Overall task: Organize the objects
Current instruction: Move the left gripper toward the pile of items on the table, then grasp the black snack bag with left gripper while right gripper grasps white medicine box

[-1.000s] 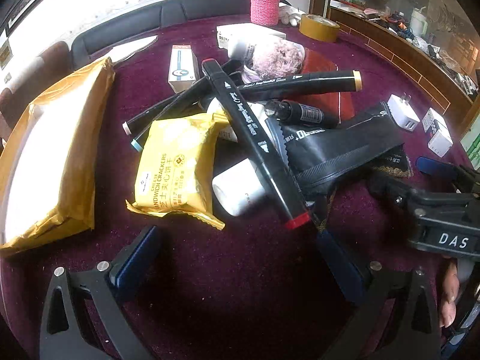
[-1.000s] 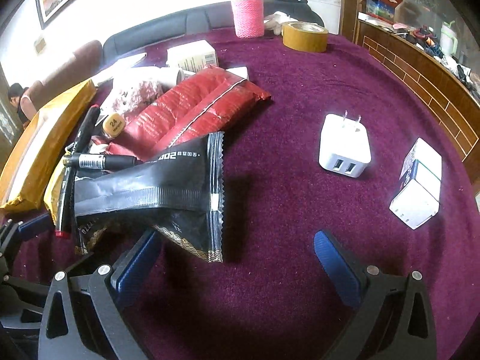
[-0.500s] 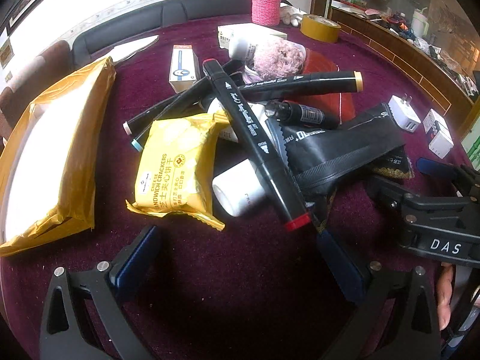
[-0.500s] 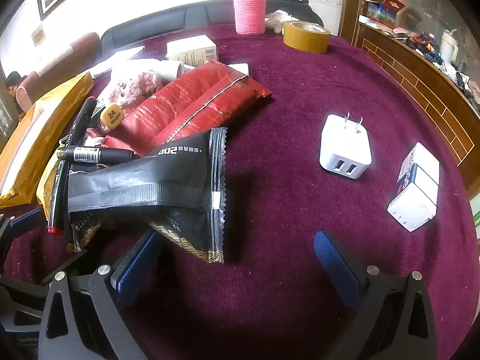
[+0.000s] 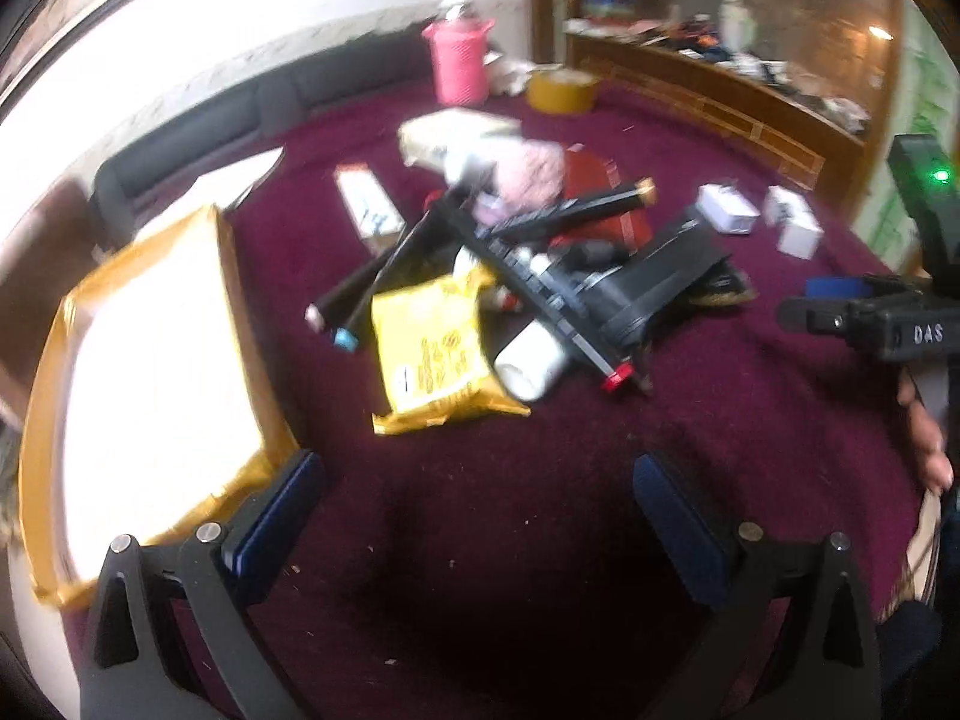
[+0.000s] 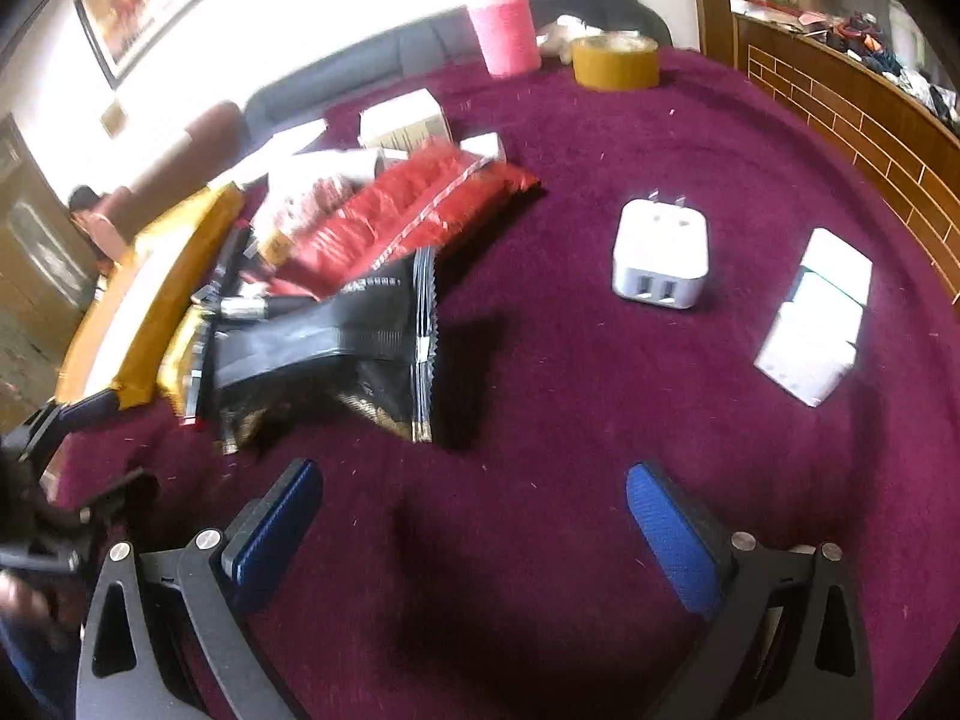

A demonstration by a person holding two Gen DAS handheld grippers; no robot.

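- The left gripper (image 5: pixel 474 516) and right gripper (image 6: pixel 474 516) both hang with jaws spread wide and empty, above bare purple cloth (image 6: pixel 600 420) at the bottom of each frame; nothing is picked yet.
- The pile waiting for sorting sits mid-frame: a yellow packet (image 5: pixel 435 354), markers (image 5: pixel 540 294), a black pouch (image 6: pixel 336 336) and a red packet (image 6: pixel 408 222), all overlapping.
- The charger (image 6: pixel 660 258) and white box (image 6: pixel 816 318) lie apart at right, with open room around them.

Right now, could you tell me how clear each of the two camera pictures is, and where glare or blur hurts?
Left wrist view: motion blur throughout, and glare washes out the yellow parcel. Right wrist view: sharper on the white charger, smeared along the left edge; the window behind the pink cup is blown out.
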